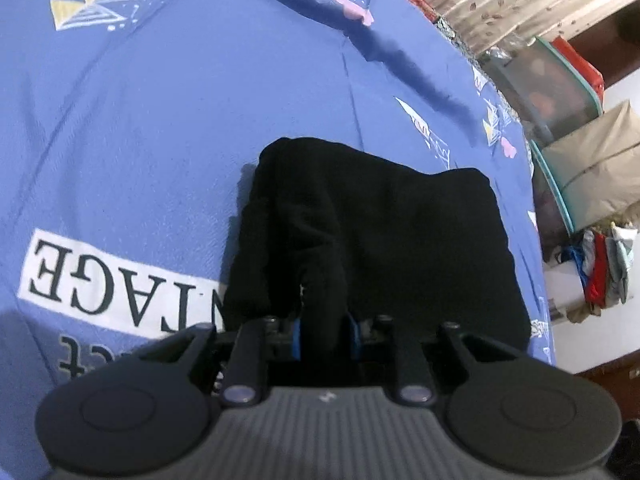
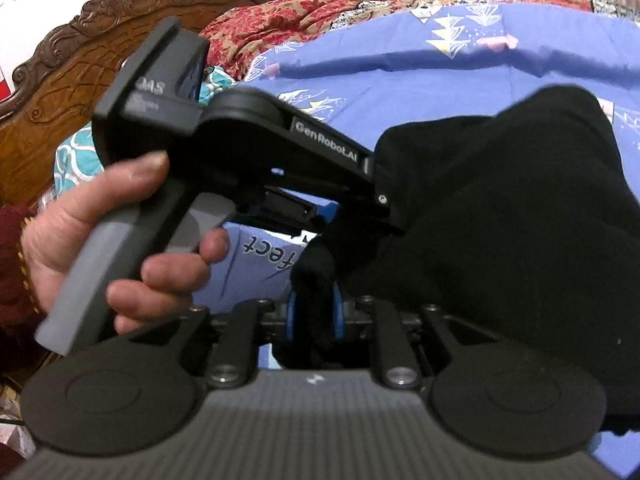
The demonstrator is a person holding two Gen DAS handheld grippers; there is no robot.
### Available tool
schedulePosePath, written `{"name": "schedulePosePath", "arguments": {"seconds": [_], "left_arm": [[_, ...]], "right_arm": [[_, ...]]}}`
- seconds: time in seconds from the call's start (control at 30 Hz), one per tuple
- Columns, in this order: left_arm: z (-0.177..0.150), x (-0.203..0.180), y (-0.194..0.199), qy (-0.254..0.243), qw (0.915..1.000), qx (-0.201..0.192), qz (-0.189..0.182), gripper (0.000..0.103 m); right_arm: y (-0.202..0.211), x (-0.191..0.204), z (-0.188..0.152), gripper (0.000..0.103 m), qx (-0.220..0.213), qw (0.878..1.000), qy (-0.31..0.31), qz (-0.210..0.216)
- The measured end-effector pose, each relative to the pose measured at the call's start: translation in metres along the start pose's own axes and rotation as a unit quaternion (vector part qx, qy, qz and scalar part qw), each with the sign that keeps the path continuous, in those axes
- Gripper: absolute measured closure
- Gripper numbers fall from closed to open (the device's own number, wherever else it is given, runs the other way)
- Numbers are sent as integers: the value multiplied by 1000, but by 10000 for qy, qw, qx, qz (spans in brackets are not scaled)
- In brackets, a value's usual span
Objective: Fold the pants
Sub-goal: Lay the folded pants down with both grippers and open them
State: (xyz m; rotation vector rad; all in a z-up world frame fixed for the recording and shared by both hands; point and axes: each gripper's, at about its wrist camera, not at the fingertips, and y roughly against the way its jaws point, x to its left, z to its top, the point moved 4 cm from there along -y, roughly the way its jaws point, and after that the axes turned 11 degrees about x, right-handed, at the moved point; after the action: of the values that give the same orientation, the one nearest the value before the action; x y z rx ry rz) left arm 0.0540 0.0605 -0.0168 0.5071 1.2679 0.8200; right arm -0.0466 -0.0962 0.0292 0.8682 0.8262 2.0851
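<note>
The black pants (image 1: 384,240) lie bunched in a thick folded pile on the blue bedsheet (image 1: 160,120). My left gripper (image 1: 324,332) is shut on a fold of the pants at their near edge, black cloth pinched between the blue pads (image 1: 296,336). In the right wrist view the pants (image 2: 520,240) fill the right side. My right gripper (image 2: 314,320) is shut on another fold of the pants between its blue pads (image 2: 339,316). The left gripper's body also shows in the right wrist view (image 2: 280,140), held by a hand (image 2: 120,240), its fingers buried in the cloth.
The sheet has a white printed label (image 1: 100,280) at the left. The bed's edge runs along the right, with plastic storage boxes (image 1: 560,92) and clothes (image 1: 600,268) beyond. A carved wooden headboard (image 2: 60,92) and a red patterned blanket (image 2: 300,16) lie at the far side.
</note>
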Motion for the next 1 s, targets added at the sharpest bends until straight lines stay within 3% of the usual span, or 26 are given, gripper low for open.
{"name": "schedulePosePath", "arguments": {"seconds": [0.1, 0.17, 0.33, 0.47, 0.6, 0.7, 1.0], "left_arm": [[0, -4, 6, 21, 10000, -63, 27, 74], [-3, -11, 18, -150, 9992, -202, 296, 68], [-28, -28, 46, -536, 9963, -381, 553, 65], [-51, -37, 48, -685, 9950, -346, 635, 58], [-63, -33, 36, -854, 9877, -321, 1270, 57], [-67, -24, 28, -737, 9876, -294, 1351, 53], [-73, -21, 27, -754, 9842, -392, 1551, 43]], "right_arm": [[17, -3, 3, 71, -54, 9996, -145, 244], [43, -5, -3, 65, -347, 9981, -212, 457], [93, -35, -26, 66, -970, 9911, -891, 180], [115, -63, -42, 75, -1322, 9802, -1459, -218], [97, -85, -48, 77, -1043, 9727, -2065, -179], [69, -83, -60, 77, -573, 9723, -2255, -233], [69, -82, -65, 76, -600, 9731, -2196, -342]]}}
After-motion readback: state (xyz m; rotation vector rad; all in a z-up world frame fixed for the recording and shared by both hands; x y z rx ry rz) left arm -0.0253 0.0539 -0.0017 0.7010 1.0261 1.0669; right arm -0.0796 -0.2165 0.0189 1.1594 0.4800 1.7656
